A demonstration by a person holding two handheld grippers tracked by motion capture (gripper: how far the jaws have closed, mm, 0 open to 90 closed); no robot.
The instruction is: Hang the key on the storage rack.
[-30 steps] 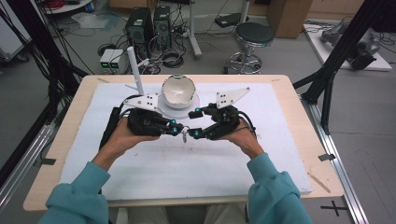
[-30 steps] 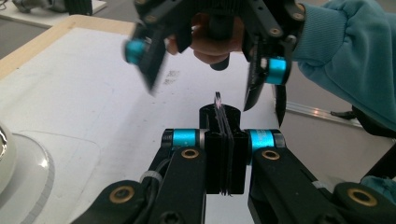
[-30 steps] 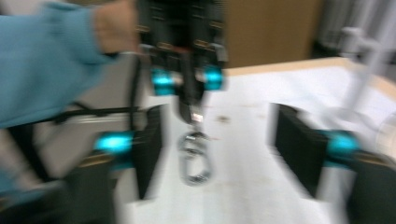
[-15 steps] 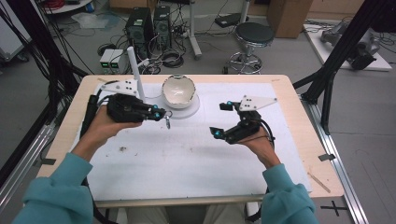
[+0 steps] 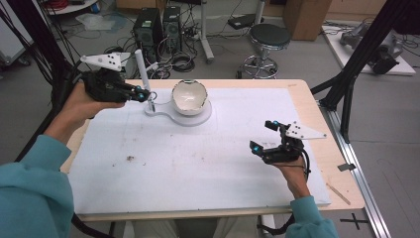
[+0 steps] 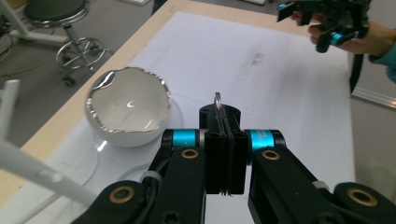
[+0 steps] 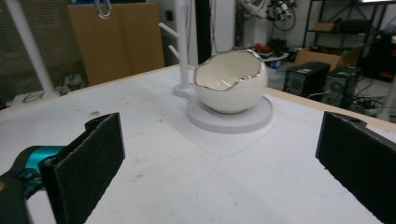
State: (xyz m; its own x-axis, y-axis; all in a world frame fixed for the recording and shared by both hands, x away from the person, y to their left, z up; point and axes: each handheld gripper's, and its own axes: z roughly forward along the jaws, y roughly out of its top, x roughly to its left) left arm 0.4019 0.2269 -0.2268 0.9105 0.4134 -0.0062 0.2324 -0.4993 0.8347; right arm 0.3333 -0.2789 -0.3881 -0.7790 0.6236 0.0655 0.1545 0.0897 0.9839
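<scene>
Left gripper view showed a small, thin, silvery metal ring (image 6: 218,97) standing on edge at the centre of the frame. It was pinched between the two black jaws of the left gripper (image 6: 224,122), which were pressed together on its lower part. The ring looked light, stiff and smooth, so it would likely slip or twist if the pinch loosened. Holding it across the flat of the band, as here, seemed the safest grip.

Left of the ring sat a white eggshell-shaped ceramic bowl with a jagged silver rim (image 6: 126,109). It appeared hard and brittle, best not knocked.

In the high view the ring was too small to make out. This view placed the left gripper (image 5: 143,94) in the upper left, just beside a white upright post (image 5: 142,69). The post and bowl (image 5: 189,96) shared a flat white base plate (image 5: 198,119) on a white mat (image 5: 198,168) over a wooden table (image 5: 341,171).

The right gripper (image 5: 262,135) hovered well apart, right of centre, jaws spread and empty.

Right gripper view looked between those wide black pads (image 7: 88,158) at the bowl from the side (image 7: 231,81). It also revealed short pegs branching off the post (image 7: 180,42).
</scene>
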